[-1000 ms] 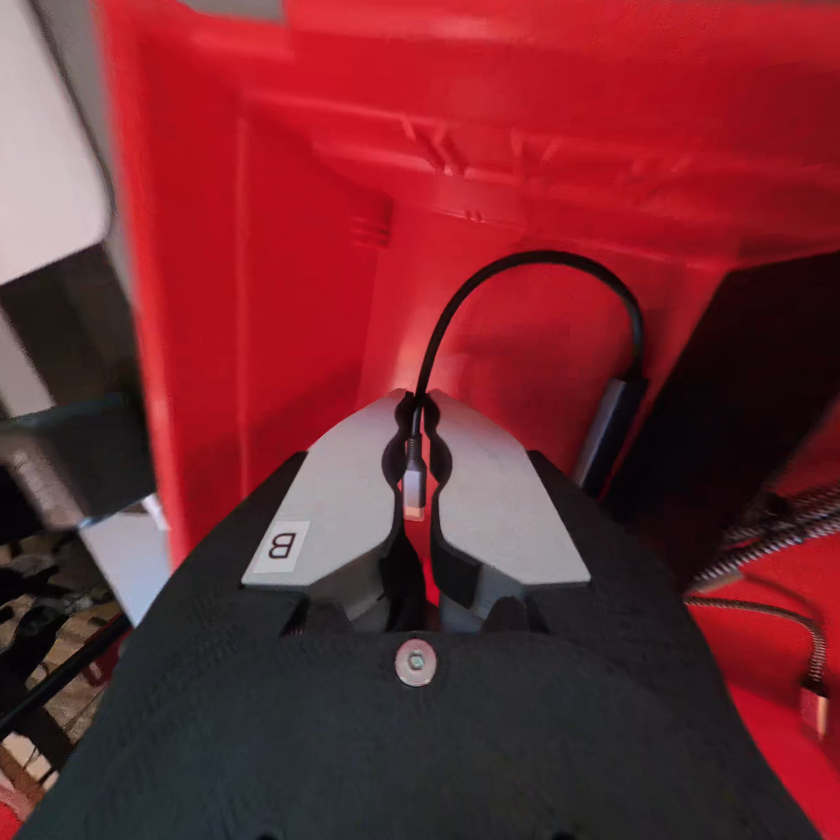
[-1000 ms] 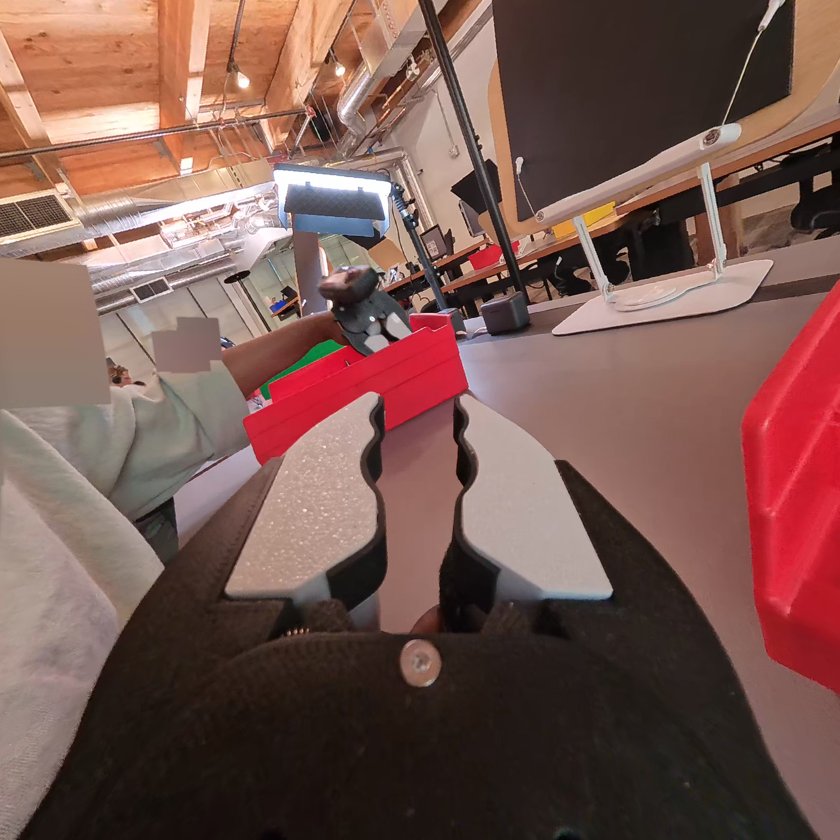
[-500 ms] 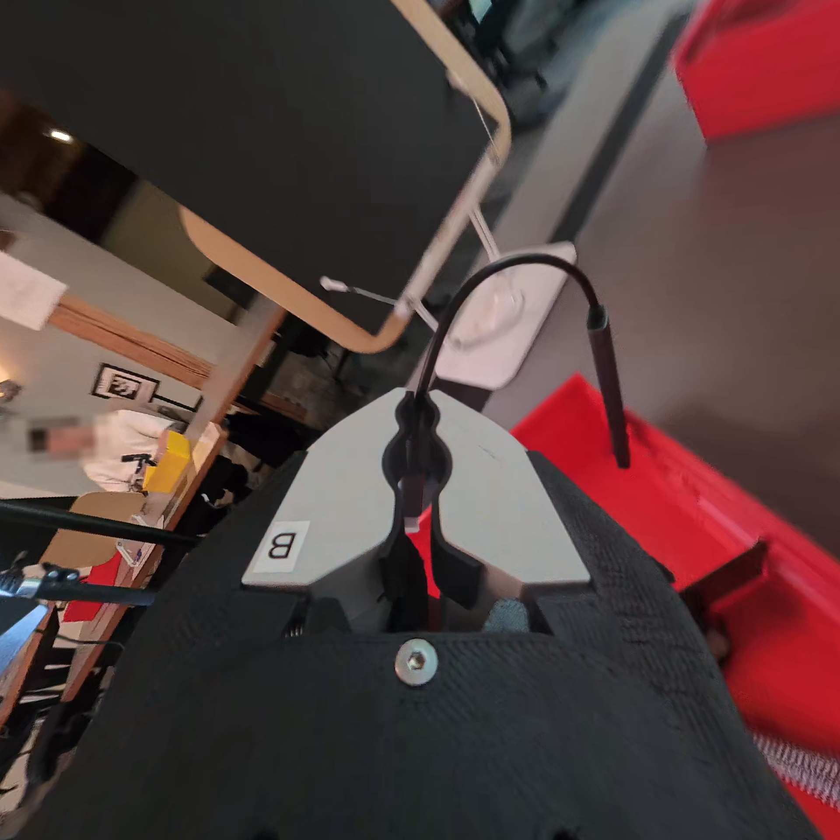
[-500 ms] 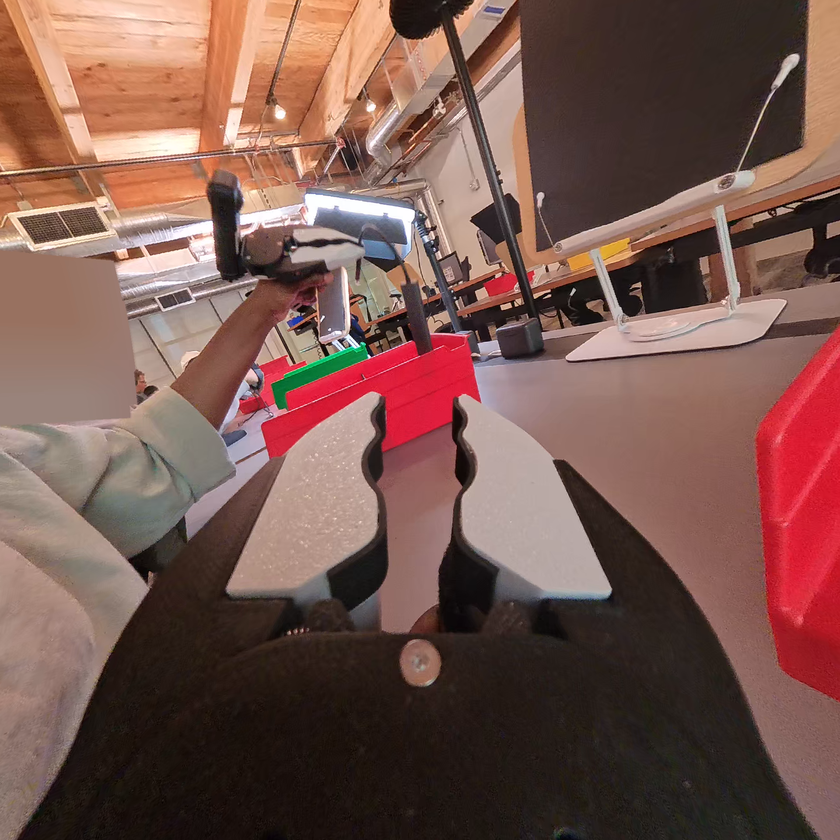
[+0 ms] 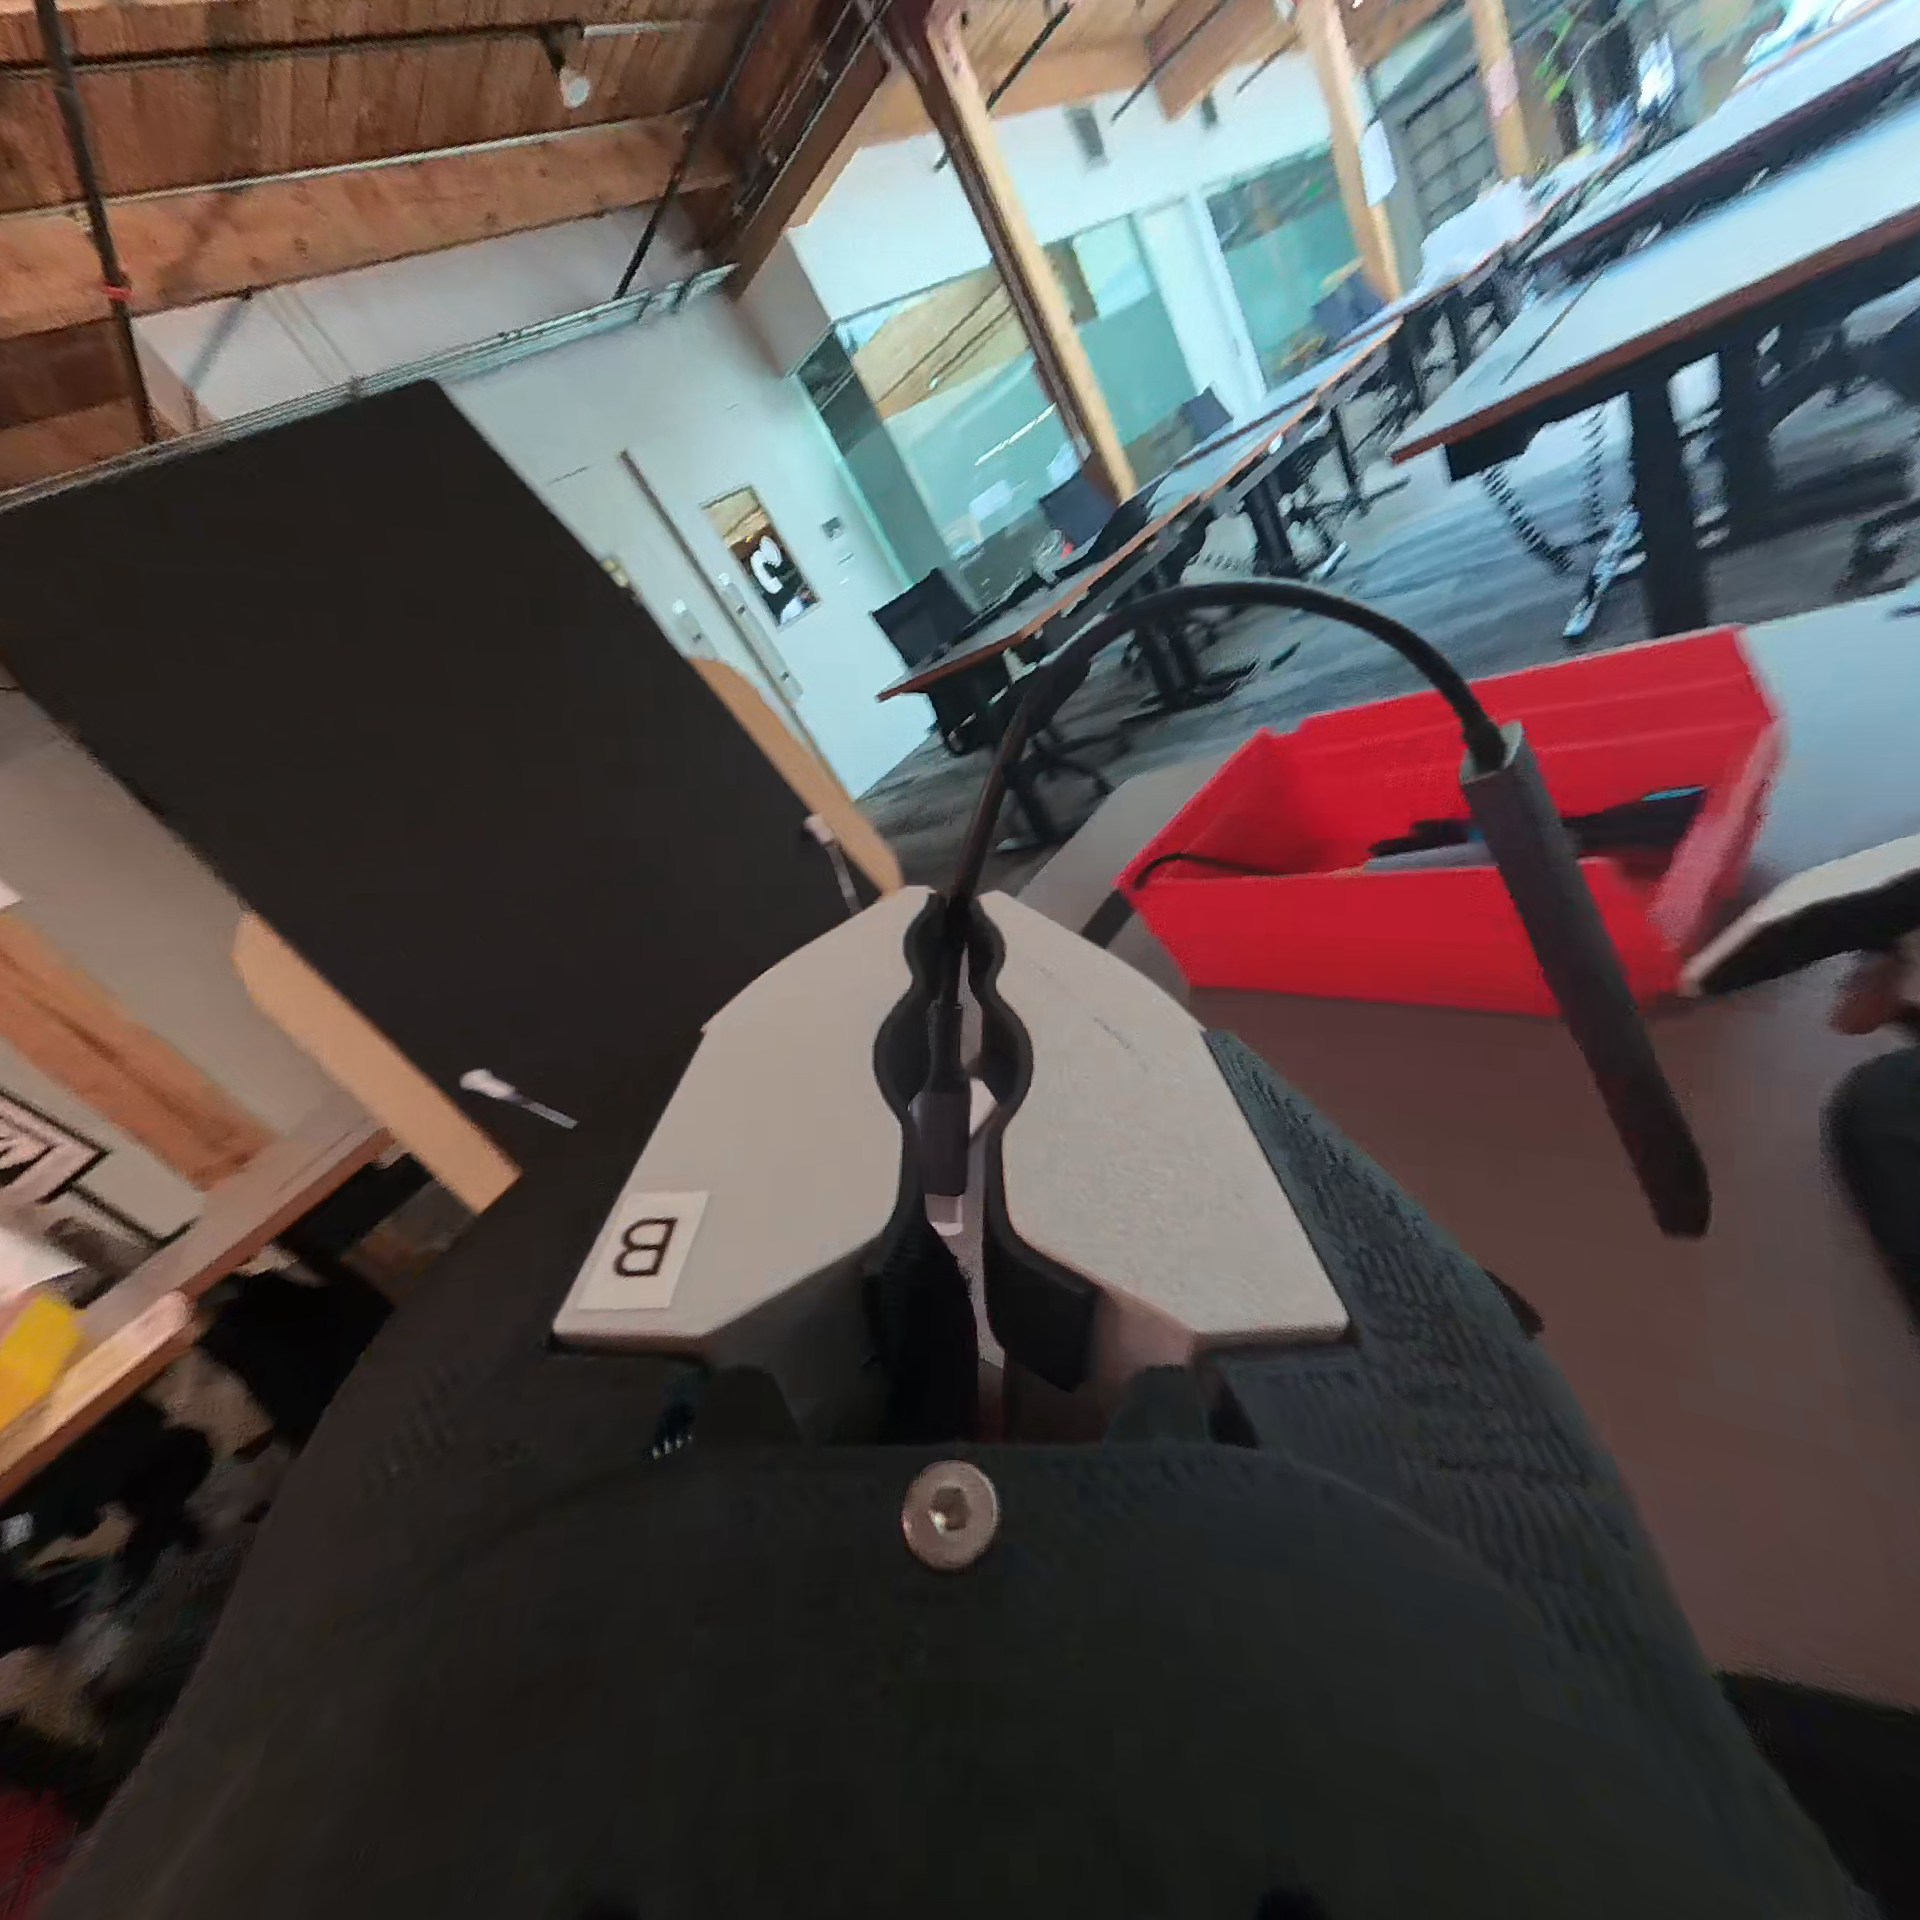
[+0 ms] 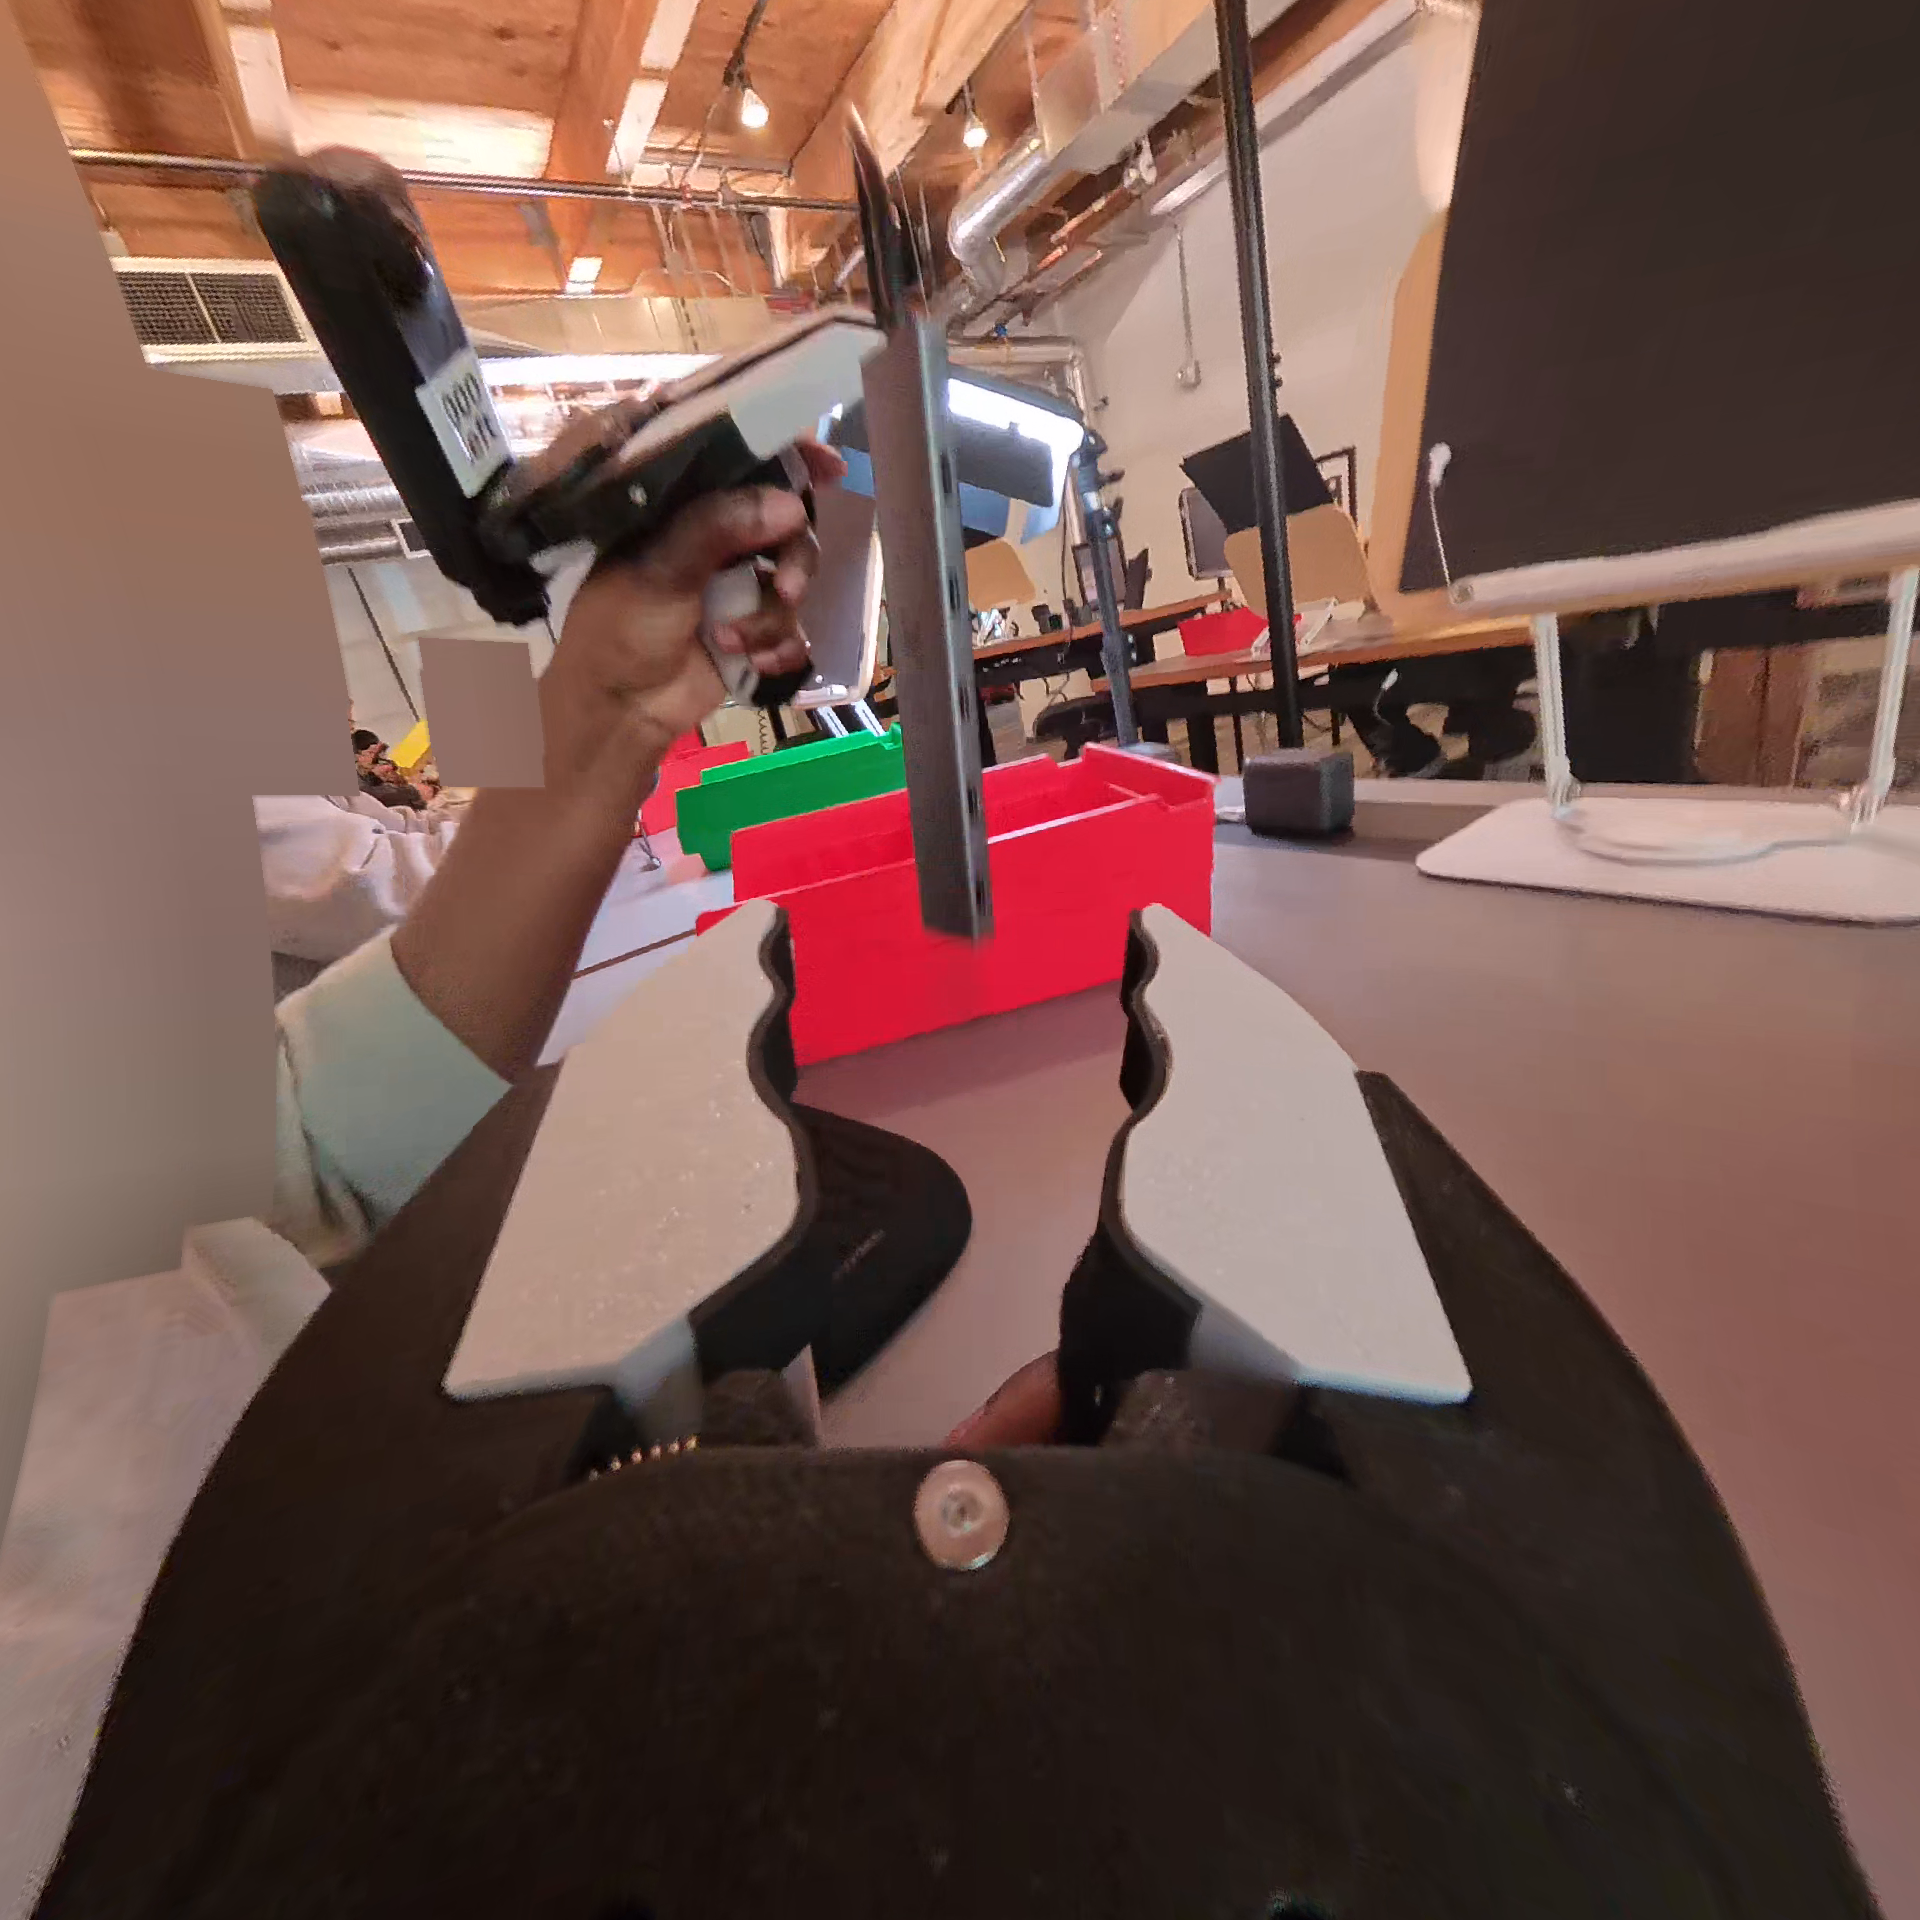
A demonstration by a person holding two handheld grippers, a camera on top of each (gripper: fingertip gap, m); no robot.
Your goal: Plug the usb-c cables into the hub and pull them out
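1. Two grippers, one job right now: left gripper [image 5: 961,935] is clamped on the hub's own lead, plug [image 5: 943,1153] pinched between the jaws, so the hub [image 5: 1579,997] dangles in the air off its short cable [image 5: 1226,613]
2. Right gripper [image 6: 951,925] has jaws wide apart, nothing in them, hovering low over the grey table [image 6: 1558,1091]
3. Hub hangs near vertical above the red bin [image 6: 1039,883], port side toward the right gripper
4. Likely next step: get the hub down flat on the table. Lower slowly, it can swing on that lead
5. Use the right jaws to steady the hub body across its narrow faces, clear of the ports
6. Risk: the grip is on the plug, so avoid jerks
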